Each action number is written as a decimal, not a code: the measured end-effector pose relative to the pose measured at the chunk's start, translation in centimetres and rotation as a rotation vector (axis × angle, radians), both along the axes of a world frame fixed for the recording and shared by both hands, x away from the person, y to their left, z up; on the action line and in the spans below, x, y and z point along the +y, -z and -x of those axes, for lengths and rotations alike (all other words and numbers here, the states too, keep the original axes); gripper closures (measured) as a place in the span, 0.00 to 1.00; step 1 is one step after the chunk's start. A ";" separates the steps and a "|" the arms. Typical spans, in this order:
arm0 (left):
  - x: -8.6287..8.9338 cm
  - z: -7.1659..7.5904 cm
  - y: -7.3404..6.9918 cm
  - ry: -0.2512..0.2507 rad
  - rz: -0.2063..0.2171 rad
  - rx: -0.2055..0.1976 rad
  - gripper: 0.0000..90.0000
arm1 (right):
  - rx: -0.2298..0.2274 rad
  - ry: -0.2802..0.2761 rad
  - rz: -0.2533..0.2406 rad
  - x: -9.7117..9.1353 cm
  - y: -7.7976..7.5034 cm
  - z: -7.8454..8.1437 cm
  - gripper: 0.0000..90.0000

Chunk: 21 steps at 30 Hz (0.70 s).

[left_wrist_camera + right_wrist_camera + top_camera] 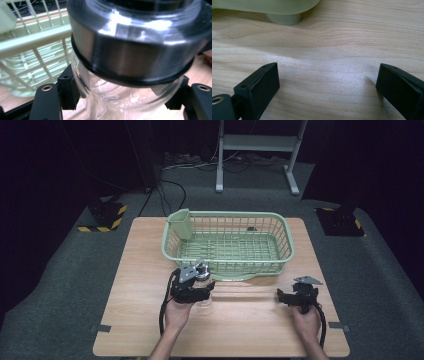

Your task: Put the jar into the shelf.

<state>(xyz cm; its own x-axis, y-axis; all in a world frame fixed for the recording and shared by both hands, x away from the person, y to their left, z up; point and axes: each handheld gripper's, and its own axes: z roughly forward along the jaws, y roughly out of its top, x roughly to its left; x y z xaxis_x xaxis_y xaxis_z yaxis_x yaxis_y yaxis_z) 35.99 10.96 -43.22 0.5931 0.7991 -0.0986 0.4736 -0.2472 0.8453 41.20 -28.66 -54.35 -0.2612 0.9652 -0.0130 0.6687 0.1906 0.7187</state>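
Note:
A clear glass jar (pixel 201 276) with a silver metal lid stands just in front of the green basket (pixel 227 264). My left gripper (pixel 196 289) is shut on it. In the left gripper view the jar (pixel 132 50) looms close, its glass body pinched between the two black jaws of that gripper (pixel 122 96). My right gripper (pixel 295 296) rests low over the table (pixel 240 330) at the right. It is open, and in the right gripper view its jaws (pixel 327 85) stand wide apart over bare wood.
The green wire basket has a cutlery cup (pixel 180 223) at its far-left corner and one of its feet (pixel 283 18) sits on the wood. Beyond the table are a white stand (pixel 257 142), floor cables and two hazard-striped bases (pixel 105 215).

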 end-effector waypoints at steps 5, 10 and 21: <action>-0.4 0.1 -1.5 0.040 -0.006 0.000 0.35 | -0.001 0.001 -0.001 0.0 0.0 0.0 0.05; -0.7 -0.1 -3.2 0.074 0.012 0.006 0.35 | 0.000 0.000 0.000 0.0 0.0 0.0 0.05; -1.2 -0.8 -7.2 0.128 0.044 -0.002 0.35 | -0.001 0.000 0.000 0.0 0.0 0.0 0.05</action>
